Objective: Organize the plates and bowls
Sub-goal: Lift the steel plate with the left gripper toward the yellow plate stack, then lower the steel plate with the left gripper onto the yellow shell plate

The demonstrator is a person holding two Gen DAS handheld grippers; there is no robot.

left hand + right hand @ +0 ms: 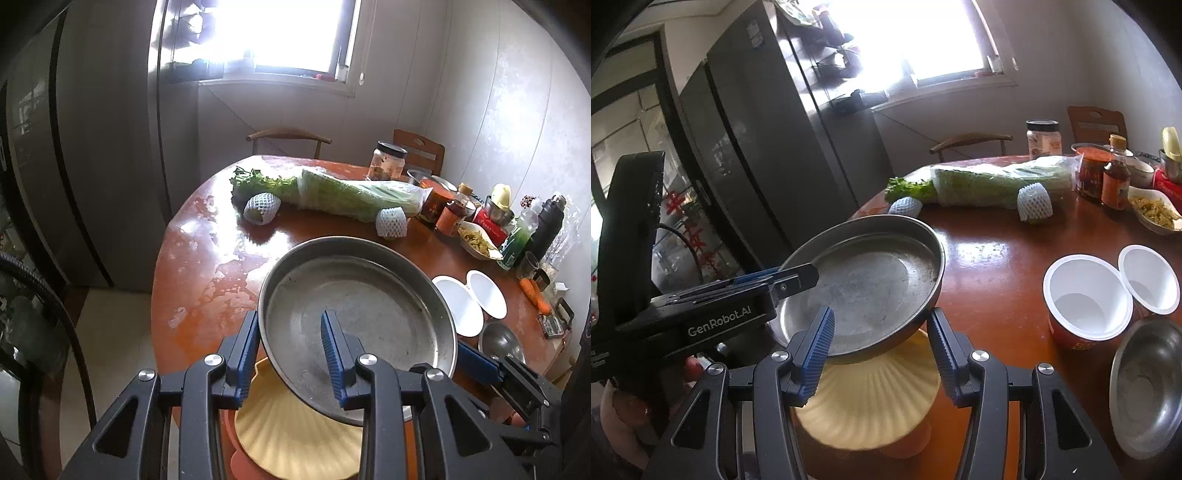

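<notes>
Two grippers: both on one metal pan [354,317], held tilted above the table [207,266].
Left gripper [291,354]: clenched on the pan's near rim, one finger outside the wall, the other inside on the pan floor.
Right gripper [881,345]: grasping the pan's rim at another spot; one blue pad inside the pan, the other outside under the wall.
Pan position: off the surface, above the table's near edge, over a cream scalloped plate [871,402].
Scalloped plate: lies on an orange plate [908,439] at the near edge; both partly hidden by the pan.
White cups [1086,295]: two, just beside each other, toward the right edge; rims appear to touch.
Steel bowl [1148,384]: near the cups, at the near right edge, upright.
Far side: bagged cabbage [354,195] lying flat, with two foam-netted fruits [260,208] in front of it.
Right edge, far: jars, bottles and a dish of food [476,240], crowded together.
Person: a hand [624,417] on the left gripper's handle, seen in the right wrist view.
</notes>
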